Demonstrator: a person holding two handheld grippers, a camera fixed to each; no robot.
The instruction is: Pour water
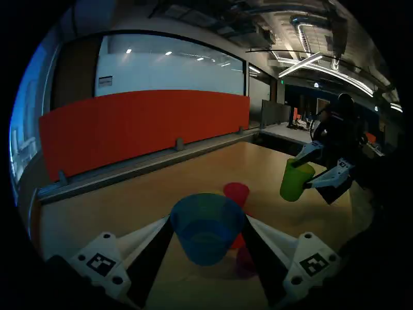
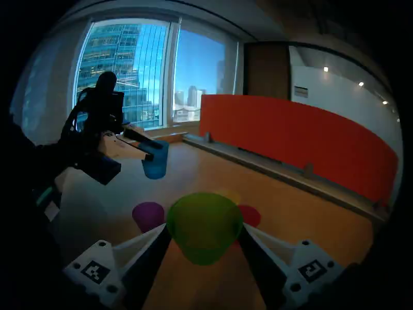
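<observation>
My left gripper (image 1: 207, 223) is shut on a translucent blue cup (image 1: 206, 237), held upright above the wooden table (image 1: 118, 201). Behind the blue cup a red cup (image 1: 236, 191) stands on the table, and a purple cup (image 1: 245, 261) peeks out low on the right. Farther right, the right gripper (image 1: 311, 171) carries a green cup (image 1: 295, 180). In the right gripper view, my right gripper (image 2: 204, 231) is shut on the green cup (image 2: 205, 226), also upright. Below it stand the purple cup (image 2: 148, 214) and the red cup (image 2: 252, 215). The left gripper (image 2: 148, 148) holds the blue cup (image 2: 155, 160) up at the left.
An orange partition (image 1: 144, 124) with a grey rail runs along the table's far edge (image 2: 289, 175). Tall windows (image 2: 134, 72) lie beyond the table end. A person's dark shape (image 2: 98, 119) stands behind the left gripper. More desks (image 1: 289, 129) sit at the back right.
</observation>
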